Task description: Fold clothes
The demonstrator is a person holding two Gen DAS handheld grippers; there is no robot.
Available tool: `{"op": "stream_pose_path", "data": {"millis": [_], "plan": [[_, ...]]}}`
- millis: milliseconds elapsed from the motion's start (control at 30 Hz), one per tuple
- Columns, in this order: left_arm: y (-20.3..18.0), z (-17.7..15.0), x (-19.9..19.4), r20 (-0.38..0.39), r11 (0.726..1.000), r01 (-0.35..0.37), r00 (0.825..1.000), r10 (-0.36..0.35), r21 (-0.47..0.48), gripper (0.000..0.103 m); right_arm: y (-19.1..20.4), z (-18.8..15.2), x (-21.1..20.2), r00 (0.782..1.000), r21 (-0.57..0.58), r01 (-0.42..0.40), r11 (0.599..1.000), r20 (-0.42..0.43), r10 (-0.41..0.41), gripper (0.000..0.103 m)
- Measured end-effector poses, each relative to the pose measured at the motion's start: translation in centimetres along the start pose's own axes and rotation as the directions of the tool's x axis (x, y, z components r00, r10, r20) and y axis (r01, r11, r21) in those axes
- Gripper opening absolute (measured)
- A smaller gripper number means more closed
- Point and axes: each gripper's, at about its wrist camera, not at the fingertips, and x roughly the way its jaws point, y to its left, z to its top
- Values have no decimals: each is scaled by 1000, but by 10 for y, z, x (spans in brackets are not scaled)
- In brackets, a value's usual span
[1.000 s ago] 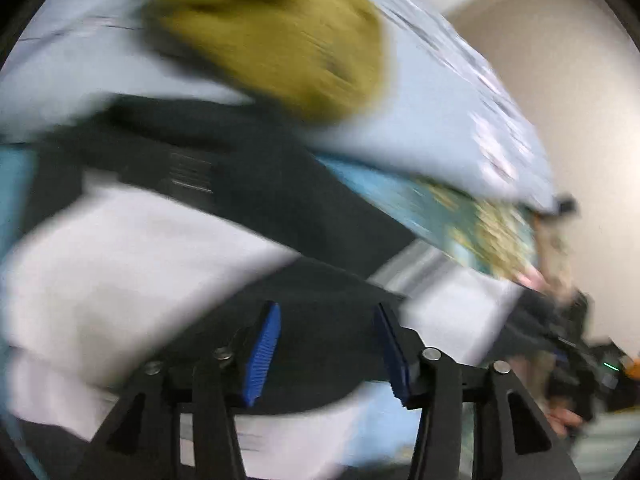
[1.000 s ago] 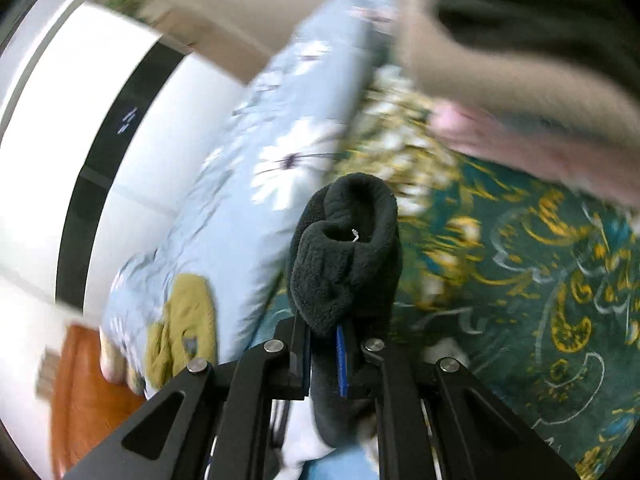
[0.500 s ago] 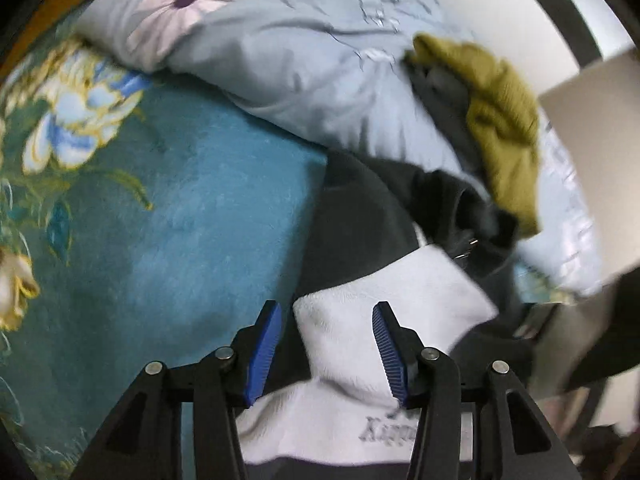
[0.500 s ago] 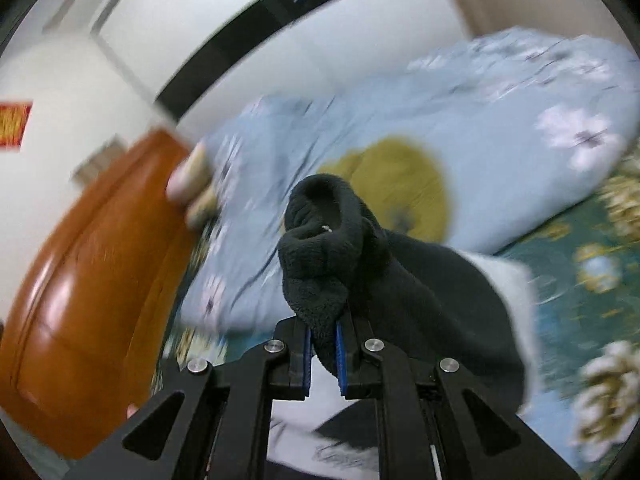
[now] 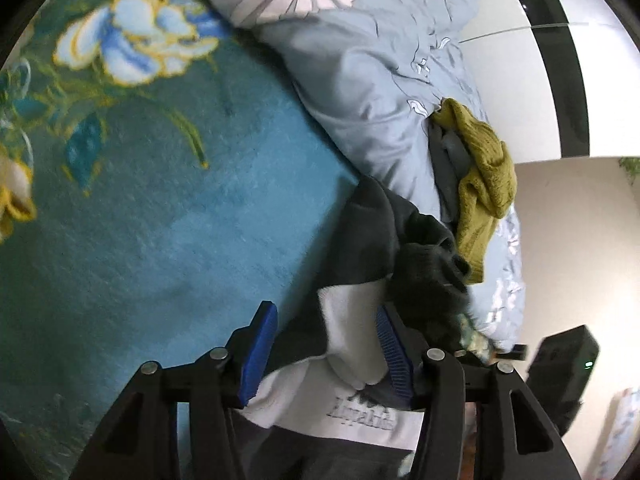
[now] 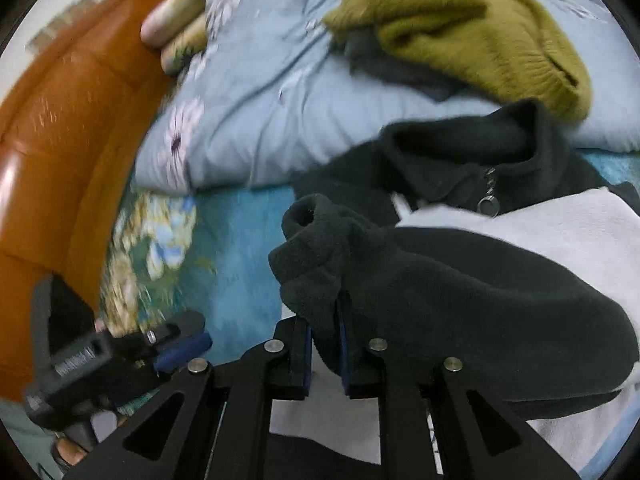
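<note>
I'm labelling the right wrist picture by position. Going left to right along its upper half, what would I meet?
Orange headboard → rolled pillows → pale blue flowered quilt → mustard-green sweater.

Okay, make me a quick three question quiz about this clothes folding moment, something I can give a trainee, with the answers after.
1. True or false: the right gripper is shut on the dark sleeve cuff of the fleece jacket.
2. Multiple choice: what lies on the pale blue floral duvet? A) a red towel B) an olive-green sweater C) a pair of jeans
3. Fill in: the left gripper stands ____ over the jacket's white panel.

Key: 1 true; 2 B; 3 open.
</note>
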Motion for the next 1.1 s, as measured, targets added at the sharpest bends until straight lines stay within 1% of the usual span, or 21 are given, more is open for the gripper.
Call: {"op": "stream_pose_path", "data": {"millis": [33, 100, 167, 233, 333, 367, 467, 500, 567, 600, 667, 700, 733, 767, 800, 833, 933, 967, 1000, 1033, 1100], "plan": [[1, 0, 7, -13, 999, 27, 1000, -27, -19, 60, 2, 0, 4, 1000, -18, 8, 1000, -21, -9, 19], [3, -1, 21, -40, 996, 72, 996, -75, -60, 61, -6, -7, -7, 999, -18, -47, 999, -17, 46, 23], [1, -5, 30, -53, 992, 94, 994, -99, -83, 61, -14, -13, -18, 995, -17, -102, 995, -14, 101, 42], [-1, -8, 38, -66, 988, 116, 990, -123, -106, 62, -22, -19, -29, 988, -17, -156, 988, -10, 156, 51], [-15, -15, 51, -107, 989, 124, 986, -132, -79, 65, -39, -19, -56, 985, 10, -166, 986, 58, 165, 51], [-20, -18, 54, -117, 993, 108, 987, -114, -56, 67, -50, -20, -68, 980, 33, -179, 983, 91, 175, 51], [-31, -27, 61, -124, 999, 46, 991, -43, 20, 68, -96, -33, -101, 969, 167, -174, 971, 202, 139, 53], [-36, -31, 64, -125, 998, 4, 992, 3, 57, 68, -112, -37, -112, 964, 211, -175, 962, 237, 124, 54], [-46, -38, 71, -122, 990, -54, 990, 70, 129, 68, -145, -51, -130, 951, 313, -182, 932, 298, 85, 56], [-52, -41, 74, -111, 985, -71, 990, 89, 158, 68, -156, -58, -131, 948, 354, -190, 916, 309, 77, 56], [-63, -46, 79, -83, 973, -104, 989, 123, 205, 63, -174, -73, -133, 944, 423, -201, 883, 324, 60, 56], [-69, -48, 82, -67, 967, -123, 988, 141, 224, 56, -182, -80, -134, 943, 451, -205, 868, 330, 51, 56], [-73, -50, 85, -53, 956, -157, 983, 175, 247, 28, -189, -87, -135, 941, 479, -209, 852, 335, 43, 56], [-80, -51, 86, -36, 943, -186, 978, 203, 274, 22, -193, -90, -136, 938, 494, -224, 840, 344, 48, 56], [-86, -52, 86, -18, 929, -213, 973, 229, 303, 20, -196, -93, -137, 934, 508, -239, 828, 353, 53, 56], [-94, -53, 81, 3, 919, -211, 975, 222, 332, 19, -200, -96, -138, 930, 521, -254, 815, 362, 58, 56], [-124, -46, 50, 126, 860, -213, 977, 174, 464, 18, -200, -97, -152, 917, 490, -258, 833, 395, 52, 56], [-132, -41, 41, 160, 839, -217, 975, 157, 500, 19, -202, -98, -152, 918, 494, -259, 830, 393, 52, 56], [-131, -33, 40, 172, 818, -247, 968, 183, 520, 19, -203, -99, -152, 919, 499, -260, 827, 391, 53, 56], [-125, -26, 46, 162, 808, -275, 961, 222, 521, 21, -205, -100, -152, 920, 503, -261, 824, 389, 54, 56], [-101, -17, 68, 104, 805, -327, 942, 319, 495, 23, -210, -101, -148, 931, 534, -236, 812, 363, 31, 56]]}}
